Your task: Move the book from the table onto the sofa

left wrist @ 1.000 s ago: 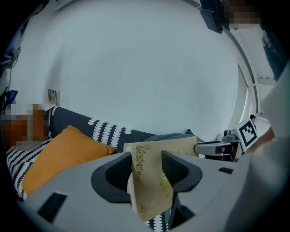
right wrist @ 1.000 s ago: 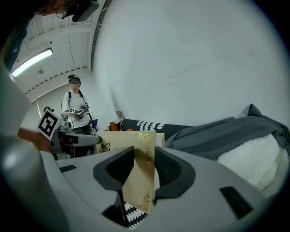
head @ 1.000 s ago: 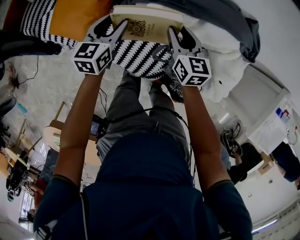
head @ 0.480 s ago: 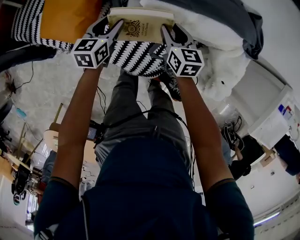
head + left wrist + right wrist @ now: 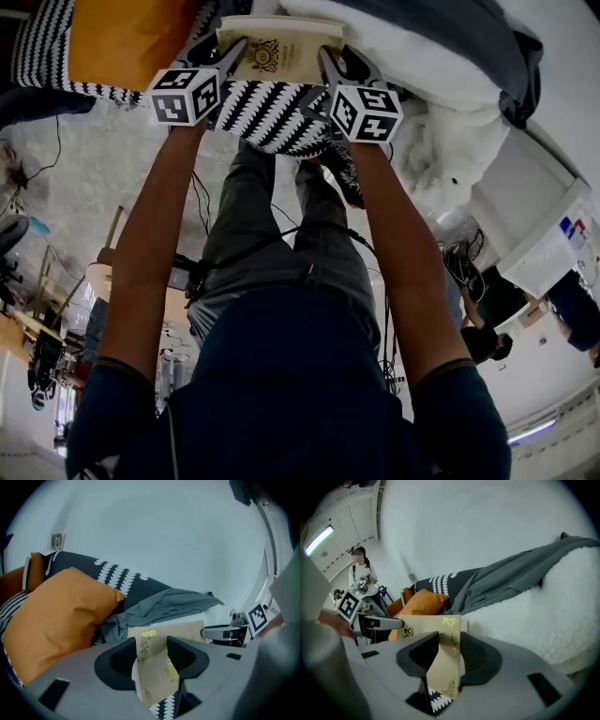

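A cream book (image 5: 279,52) with gold ornament is held between both grippers over the sofa. My left gripper (image 5: 228,54) is shut on its left edge, and my right gripper (image 5: 329,62) is shut on its right edge. In the left gripper view the book (image 5: 157,665) stands between the jaws, with the right gripper (image 5: 220,632) at its far end. In the right gripper view the book (image 5: 444,660) sits clamped between the jaws. Below it lies a black-and-white patterned sofa cover (image 5: 267,112).
An orange cushion (image 5: 131,37) lies to the left on the sofa. A white fluffy blanket (image 5: 422,75) and a grey garment (image 5: 469,37) lie to the right. A white cabinet (image 5: 534,225) stands at right. A person (image 5: 360,576) stands far off.
Both grippers have sunk with the book towards the sofa; the book sits lower against the patterned cover and the cushion and blanket loom closer.
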Action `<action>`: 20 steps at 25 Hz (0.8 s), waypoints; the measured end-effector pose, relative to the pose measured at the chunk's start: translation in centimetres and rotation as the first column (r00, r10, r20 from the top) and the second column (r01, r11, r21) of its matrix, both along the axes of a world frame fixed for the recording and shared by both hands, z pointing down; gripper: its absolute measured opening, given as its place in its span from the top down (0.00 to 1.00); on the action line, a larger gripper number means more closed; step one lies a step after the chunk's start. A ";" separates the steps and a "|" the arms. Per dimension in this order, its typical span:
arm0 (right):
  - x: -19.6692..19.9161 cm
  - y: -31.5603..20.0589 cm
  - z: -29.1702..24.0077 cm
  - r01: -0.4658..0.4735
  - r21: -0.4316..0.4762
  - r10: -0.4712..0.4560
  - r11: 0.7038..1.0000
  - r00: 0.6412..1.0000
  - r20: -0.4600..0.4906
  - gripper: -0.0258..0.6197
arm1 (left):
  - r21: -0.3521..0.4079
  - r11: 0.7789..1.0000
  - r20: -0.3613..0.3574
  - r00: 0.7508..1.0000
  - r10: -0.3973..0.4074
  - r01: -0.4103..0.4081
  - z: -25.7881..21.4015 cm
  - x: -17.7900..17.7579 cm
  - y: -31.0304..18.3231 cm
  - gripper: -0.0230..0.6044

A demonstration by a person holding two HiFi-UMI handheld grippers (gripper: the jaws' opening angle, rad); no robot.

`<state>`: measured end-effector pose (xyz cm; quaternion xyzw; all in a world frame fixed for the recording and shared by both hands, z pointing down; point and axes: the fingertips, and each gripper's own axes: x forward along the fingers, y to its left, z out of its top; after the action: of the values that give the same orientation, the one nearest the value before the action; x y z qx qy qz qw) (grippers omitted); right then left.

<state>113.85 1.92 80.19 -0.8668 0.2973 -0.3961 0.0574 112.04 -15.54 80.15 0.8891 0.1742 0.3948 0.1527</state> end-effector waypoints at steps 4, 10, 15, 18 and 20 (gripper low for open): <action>-0.4 0.3 2.4 -0.004 -0.014 0.005 1.000 0.999 0.044 0.72 | 0.001 1.000 0.037 0.999 0.015 -0.015 2.4 -0.2 0.3 0.65; -1.2 0.1 6.0 -0.008 -0.036 0.012 0.999 0.994 0.105 0.72 | -0.002 0.999 0.093 0.995 0.033 -0.033 6.0 -0.9 0.1 0.65; -1.4 0.0 8.5 0.006 -0.060 0.002 0.998 0.991 0.134 0.72 | -0.008 0.999 0.133 0.990 0.042 -0.041 8.7 -1.2 0.1 0.65; -1.6 -0.1 10.0 0.011 -0.079 0.001 0.997 0.988 0.153 0.73 | -0.001 0.998 0.157 0.986 0.056 -0.056 10.2 -1.4 -0.2 0.65; -1.9 -0.1 10.9 0.013 -0.090 0.002 0.996 0.986 0.168 0.73 | 0.000 0.998 0.175 0.983 0.065 -0.066 11.2 -1.7 -0.2 0.65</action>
<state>111.99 1.78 91.10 -0.8312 0.2756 -0.4811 0.0417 110.37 -15.77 91.33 0.8454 0.1880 0.4765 0.1516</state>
